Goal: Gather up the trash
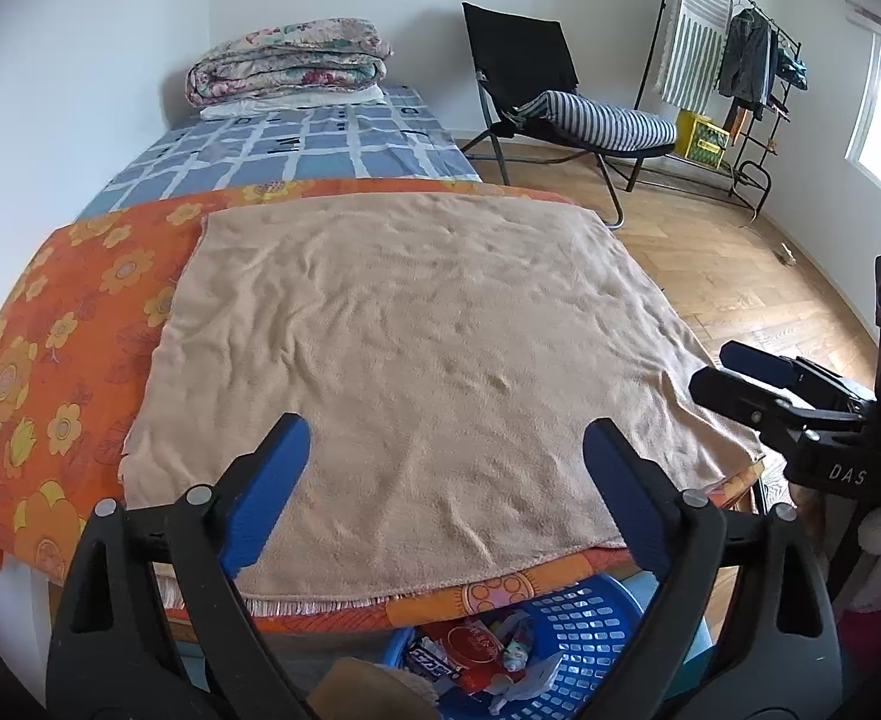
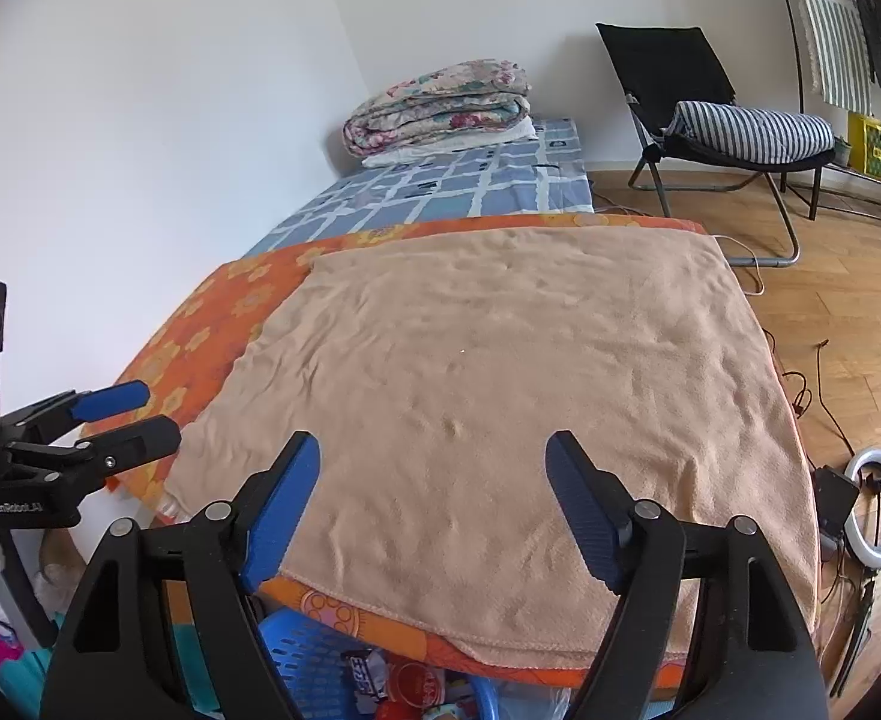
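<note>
Item: blue basket (image 1: 590, 618), below the near edge of the beige towel (image 1: 416, 348), holding the trash (image 1: 476, 648), wrappers and crumpled paper. We hold the left gripper (image 1: 446, 450) and right gripper (image 2: 434, 468) above that towel edge, both spread wide, grasping nothing.

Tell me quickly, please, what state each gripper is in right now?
Left gripper: open, holding nothing, above the beige towel.
Right gripper: open, holding nothing, above the same towel.
</note>
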Tool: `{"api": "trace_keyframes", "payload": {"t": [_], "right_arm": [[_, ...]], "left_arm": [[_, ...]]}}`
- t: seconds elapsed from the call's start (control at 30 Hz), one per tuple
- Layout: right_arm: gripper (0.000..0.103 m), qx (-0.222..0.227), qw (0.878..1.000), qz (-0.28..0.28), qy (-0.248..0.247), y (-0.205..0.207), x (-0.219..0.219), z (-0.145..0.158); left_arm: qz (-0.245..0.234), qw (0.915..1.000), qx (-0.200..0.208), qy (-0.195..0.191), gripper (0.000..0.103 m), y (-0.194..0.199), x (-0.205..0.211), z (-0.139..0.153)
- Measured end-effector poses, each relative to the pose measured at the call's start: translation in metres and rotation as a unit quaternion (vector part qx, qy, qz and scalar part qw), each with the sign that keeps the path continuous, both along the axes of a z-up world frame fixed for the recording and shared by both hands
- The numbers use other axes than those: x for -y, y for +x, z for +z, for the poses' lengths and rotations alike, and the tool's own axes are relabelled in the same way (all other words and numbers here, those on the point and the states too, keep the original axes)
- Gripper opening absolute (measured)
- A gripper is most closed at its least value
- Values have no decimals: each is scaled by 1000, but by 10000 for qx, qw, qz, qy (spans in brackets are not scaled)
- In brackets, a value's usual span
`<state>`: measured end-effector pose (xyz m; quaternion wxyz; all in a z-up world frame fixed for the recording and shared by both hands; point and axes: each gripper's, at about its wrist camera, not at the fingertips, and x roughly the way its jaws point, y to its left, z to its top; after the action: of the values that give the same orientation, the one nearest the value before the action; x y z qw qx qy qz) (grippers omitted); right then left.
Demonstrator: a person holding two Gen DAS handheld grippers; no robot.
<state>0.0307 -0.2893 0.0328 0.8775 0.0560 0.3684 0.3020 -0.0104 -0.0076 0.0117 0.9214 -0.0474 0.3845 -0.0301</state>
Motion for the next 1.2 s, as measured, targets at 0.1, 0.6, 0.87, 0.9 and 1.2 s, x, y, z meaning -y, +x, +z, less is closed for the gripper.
{"api": "trace_keyframes", "payload": {"t": [0.1,0.6,0.87,0.9,1.2], "right_arm": [[78,25,10000,9,-51,-1,-2,0],[79,-9,9999,24,-131,-3,-7,-4],[79,-35,9999,17,-123,-3,-7,-5],[79,-34,9999,17,-125,-3,-7,-5],[79,-63,9999,14,-138,-3,-7,-6]], "left_arm": [[4,10000,6,6,95,0,0,0],[101,9998,-181,11,97,3,1,-1],[103,9998,-187,-1,97,4,0,-2],[109,9997,-196,-9,97,3,1,-3],[148,9995,-267,-61,97,2,3,-10]]}}
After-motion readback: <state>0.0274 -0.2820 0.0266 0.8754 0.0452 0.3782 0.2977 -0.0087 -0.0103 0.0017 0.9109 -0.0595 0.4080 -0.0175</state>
